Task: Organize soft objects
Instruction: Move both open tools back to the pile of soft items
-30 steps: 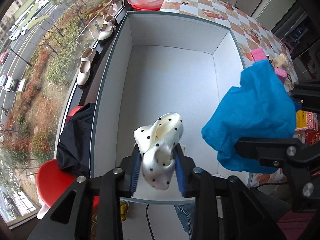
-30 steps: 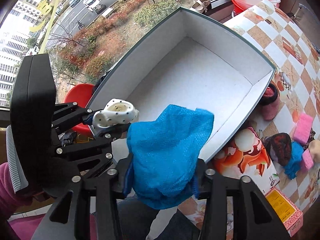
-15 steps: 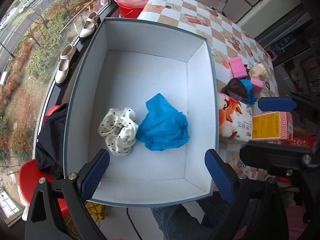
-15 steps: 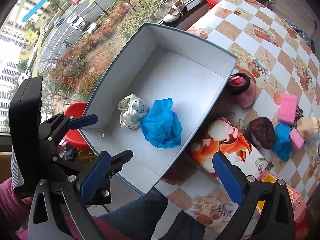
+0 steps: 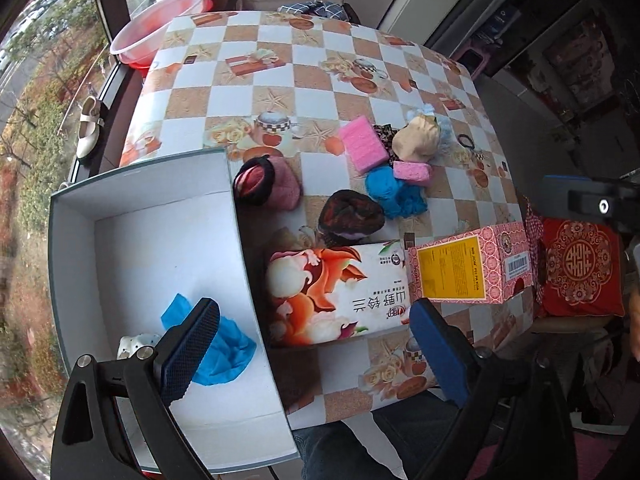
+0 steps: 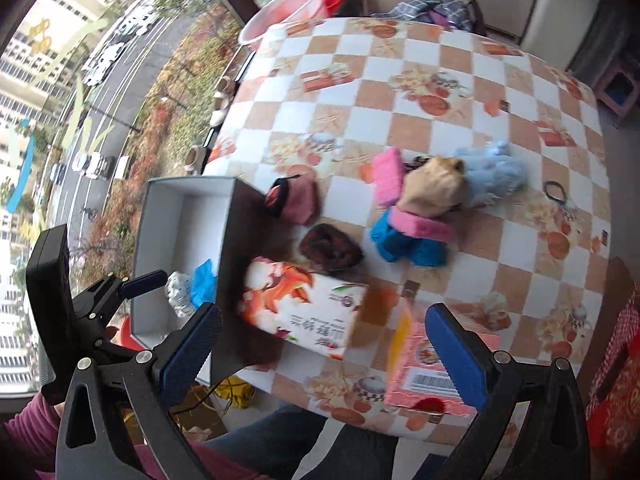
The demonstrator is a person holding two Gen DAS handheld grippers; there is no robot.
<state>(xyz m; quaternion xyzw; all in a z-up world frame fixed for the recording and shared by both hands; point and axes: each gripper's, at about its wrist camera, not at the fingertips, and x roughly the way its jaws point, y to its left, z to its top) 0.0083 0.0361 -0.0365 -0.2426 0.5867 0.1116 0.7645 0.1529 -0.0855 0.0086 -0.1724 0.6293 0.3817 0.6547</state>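
Now both tongs stand wide apart with nothing between their blue pads: the left tongs [image 5: 316, 344] hang over the near right wall of the large white open-topped cardboard box [image 5: 240, 240], and the right tongs [image 6: 320, 340] hang over the flowered carton [image 6: 304, 308] lying just right of that box. Their jaws have just been opening. Inside the box, near its front wall, lie the crumpled blue cloth [image 5: 228, 348] and, touching it on the left, the cream black-dotted scrunchie [image 5: 132, 346], partly hidden by a pad. On the checkered counter [image 5: 280, 76], right of the box, a pink fuzzy slipper sock [image 5: 276, 184] rests against the box's outer wall. Beyond it lie a dark knitted bundle [image 5: 352, 216], a bright blue yarn-like cloth [image 5: 394, 196], two pink sponges [image 5: 362, 144], and a tan stuffed pouch [image 5: 416, 142], all close together. A pink patterned cardboard box [image 5: 464, 268] touches the carton's right end.
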